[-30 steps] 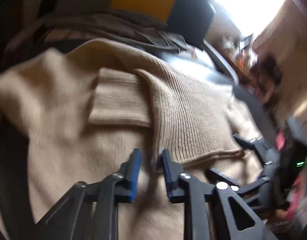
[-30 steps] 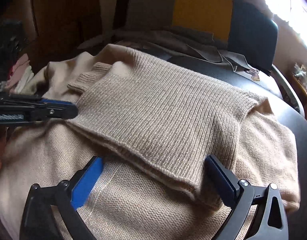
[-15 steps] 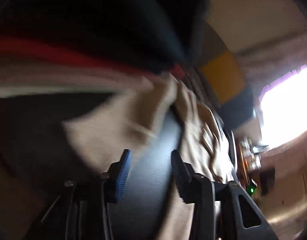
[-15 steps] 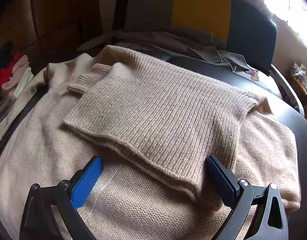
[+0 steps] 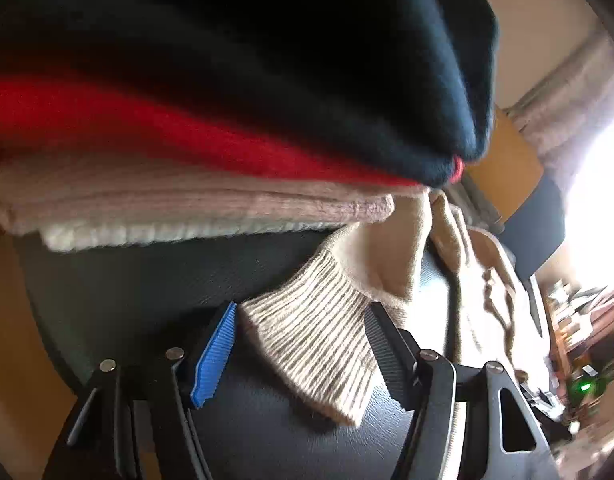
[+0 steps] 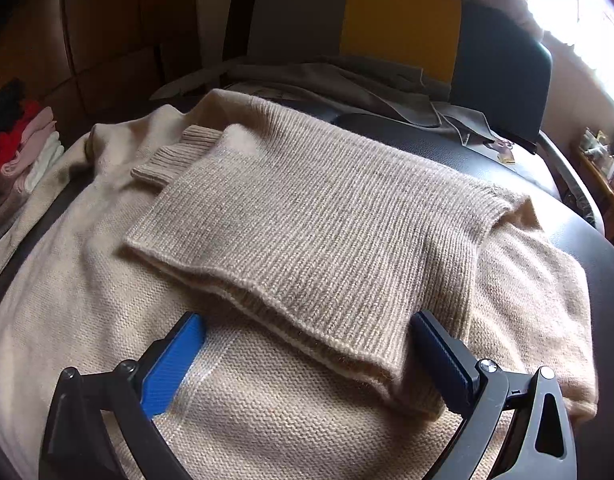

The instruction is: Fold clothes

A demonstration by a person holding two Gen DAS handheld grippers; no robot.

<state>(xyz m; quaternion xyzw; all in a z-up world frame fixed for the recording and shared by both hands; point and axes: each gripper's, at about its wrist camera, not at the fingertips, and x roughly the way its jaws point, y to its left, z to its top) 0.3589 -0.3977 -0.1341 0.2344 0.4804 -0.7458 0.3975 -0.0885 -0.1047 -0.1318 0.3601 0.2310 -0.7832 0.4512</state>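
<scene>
The beige knitted sweater [image 6: 299, 232] lies spread over the black leather-look round table [image 6: 579, 248], covering most of its top. Its ribbed lower section is folded over the body, forming a flat rectangular panel near the table's middle. One ribbed sleeve cuff [image 6: 175, 156] rests on the garment toward the left edge. The other ribbed cuff [image 5: 323, 332] lies flat on bare table surface at the left edge (seen only in the left wrist view).

The left gripper [image 5: 299, 344] is low at that left edge with its jaws spread apart, one on either side of the second cuff. Neither jaw is pressed closed on the fabric; whether the pads touch the knit cannot be told.

The right gripper [image 6: 307, 356] is at the near edge, jaws wide apart, straddling the near corner of the folded panel. It holds nothing.

A stack of folded knitwear in navy, red, pink and white [image 5: 227, 120] sits at the left edge, just beyond the second cuff, overhanging it in the left wrist view. A grey-brown cloth garment [image 6: 347, 84] lies at the far edge. Behind it stands a chair back with grey, yellow and dark blue panels [image 6: 399, 28].
</scene>
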